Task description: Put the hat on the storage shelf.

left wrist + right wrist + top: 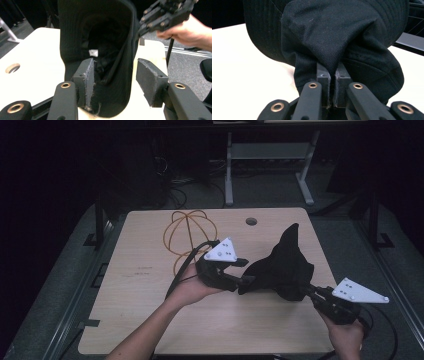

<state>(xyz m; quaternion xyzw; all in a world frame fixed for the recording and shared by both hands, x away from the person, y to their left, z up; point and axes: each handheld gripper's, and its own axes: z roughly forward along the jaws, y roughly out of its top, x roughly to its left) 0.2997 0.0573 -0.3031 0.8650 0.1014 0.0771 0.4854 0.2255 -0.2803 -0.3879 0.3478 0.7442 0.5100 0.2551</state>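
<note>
- Black bucket hat (282,267) sits right of centre on the bench (140,285), partly lifted, one brim edge standing up.
- Right gripper (309,291): fingers (325,82) pressed together, pinching a fold of the hat's fabric at the hat's near right side.
- Left gripper (243,271): fingers (87,80) spread, brim edge between them at the hat's left side; no grip made yet.
- Orange cable (187,232) coils left of the hat, apart from it.
- Judgement: early stage. One side is secured; second grasp and any folding or flattening are left.

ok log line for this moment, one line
hat: black, lifted off table | right gripper: shut on hat | left gripper: open, jaws astride brim | cable: coiled on table
</note>
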